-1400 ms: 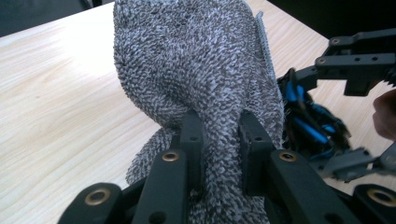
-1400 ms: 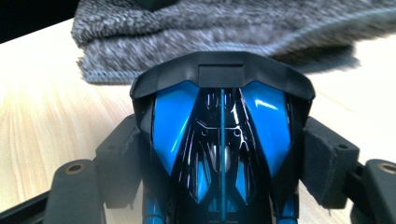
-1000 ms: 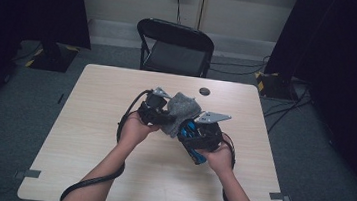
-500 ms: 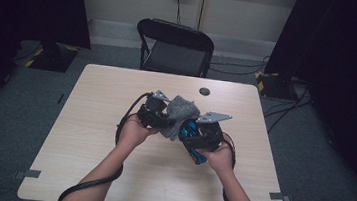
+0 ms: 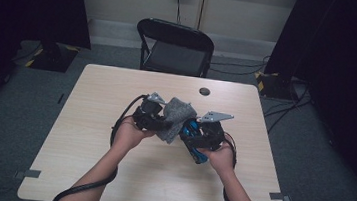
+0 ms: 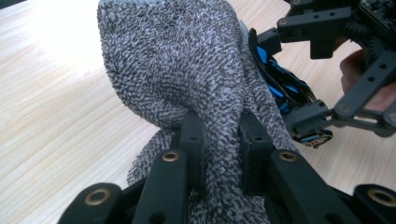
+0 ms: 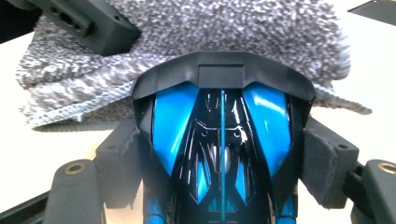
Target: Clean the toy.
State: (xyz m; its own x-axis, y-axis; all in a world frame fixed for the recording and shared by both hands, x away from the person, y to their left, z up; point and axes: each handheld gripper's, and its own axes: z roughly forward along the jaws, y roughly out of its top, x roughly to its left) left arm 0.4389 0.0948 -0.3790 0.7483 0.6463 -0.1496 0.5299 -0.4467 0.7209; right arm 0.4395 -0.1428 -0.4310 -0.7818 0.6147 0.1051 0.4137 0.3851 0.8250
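A grey terry cloth point(image 5: 177, 116) is held up over the middle of the wooden table point(image 5: 83, 171). My left gripper point(image 5: 160, 122) is shut on the cloth's lower part; in the left gripper view the two black pads point(image 6: 192, 140) pinch the cloth point(image 6: 187, 65). My right gripper point(image 5: 190, 133) is shut on a glossy blue and black toy point(image 5: 195, 147), its pads point(image 7: 327, 161) pressing the toy's sides point(image 7: 222, 135). The toy's front end touches the cloth point(image 7: 210, 28). The left gripper's jaw shows at the top left of the right gripper view.
A small black round object point(image 5: 204, 91) lies near the table's far edge. A black folding chair point(image 5: 174, 47) stands behind the table. Cables trail from both grippers over the front edge. Dark curtains flank the room.
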